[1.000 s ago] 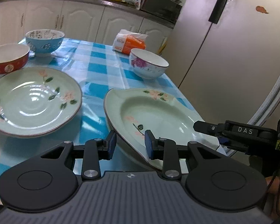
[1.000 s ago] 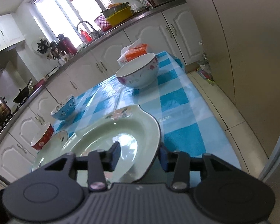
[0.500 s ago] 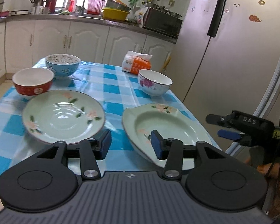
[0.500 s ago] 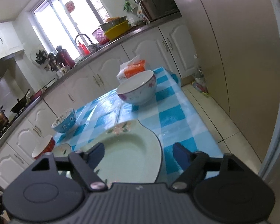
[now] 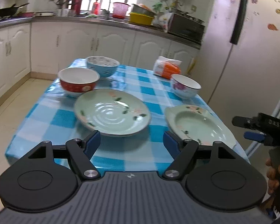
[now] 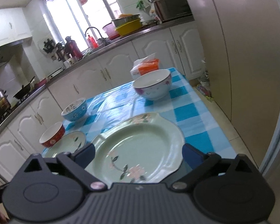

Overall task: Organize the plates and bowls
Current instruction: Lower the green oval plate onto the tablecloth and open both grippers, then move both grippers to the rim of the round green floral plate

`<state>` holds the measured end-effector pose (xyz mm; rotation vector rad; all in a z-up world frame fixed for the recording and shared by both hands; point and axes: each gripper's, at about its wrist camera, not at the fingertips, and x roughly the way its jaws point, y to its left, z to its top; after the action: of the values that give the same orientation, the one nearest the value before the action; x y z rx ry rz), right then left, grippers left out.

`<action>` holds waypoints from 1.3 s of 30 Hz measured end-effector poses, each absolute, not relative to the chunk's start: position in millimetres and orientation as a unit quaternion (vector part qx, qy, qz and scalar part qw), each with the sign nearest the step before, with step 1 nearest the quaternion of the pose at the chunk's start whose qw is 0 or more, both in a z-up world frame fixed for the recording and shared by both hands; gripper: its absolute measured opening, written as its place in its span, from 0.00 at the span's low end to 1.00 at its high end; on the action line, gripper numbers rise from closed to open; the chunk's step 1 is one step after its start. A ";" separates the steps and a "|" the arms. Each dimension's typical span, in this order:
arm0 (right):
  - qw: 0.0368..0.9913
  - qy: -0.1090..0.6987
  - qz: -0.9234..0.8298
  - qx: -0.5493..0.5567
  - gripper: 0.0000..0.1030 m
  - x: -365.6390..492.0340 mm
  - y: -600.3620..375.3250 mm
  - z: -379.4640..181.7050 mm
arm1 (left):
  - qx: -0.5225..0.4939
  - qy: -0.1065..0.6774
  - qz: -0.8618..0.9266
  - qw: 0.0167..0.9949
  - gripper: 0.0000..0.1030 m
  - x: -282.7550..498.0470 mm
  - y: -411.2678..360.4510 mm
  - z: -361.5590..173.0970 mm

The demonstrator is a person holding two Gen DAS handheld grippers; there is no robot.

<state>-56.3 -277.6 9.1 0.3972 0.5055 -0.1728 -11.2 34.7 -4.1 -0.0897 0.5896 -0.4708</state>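
Now both claws, the left claw (image 5: 131,141) and right claw (image 6: 138,154), are opening (nothing clamped); ideally they are approaching the scalloped green plate (image 6: 138,149) squarely at its rim.

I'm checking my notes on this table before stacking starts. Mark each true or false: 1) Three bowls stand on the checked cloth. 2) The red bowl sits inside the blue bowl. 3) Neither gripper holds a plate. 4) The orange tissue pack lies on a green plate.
1) True: red bowl, blue patterned bowl and white floral bowl stand on the blue checked tablecloth.
2) False: they stand side by side.
3) True: left gripper and right gripper are opening, clear of the plates.
4) False: the orange tissue pack lies on the cloth, behind the white bowl.
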 end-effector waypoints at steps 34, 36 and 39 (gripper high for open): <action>0.941 0.313 0.052 0.120 0.98 25.5 -170.3 5.7 | -0.107 0.292 -0.126 0.942 0.98 32.0 87.3 -13.2; 0.941 0.314 0.056 0.117 0.98 34.8 -168.0 6.4 | -0.106 0.294 -0.126 0.942 0.98 37.5 85.4 -14.1; 0.941 0.314 0.061 0.111 0.98 47.8 -164.9 7.4 | -0.101 0.294 -0.127 0.942 0.99 44.6 81.5 -17.1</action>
<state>47.8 -164.9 7.4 0.2261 0.6397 0.1254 44.6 81.5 -17.1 -0.2065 0.6007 -0.2600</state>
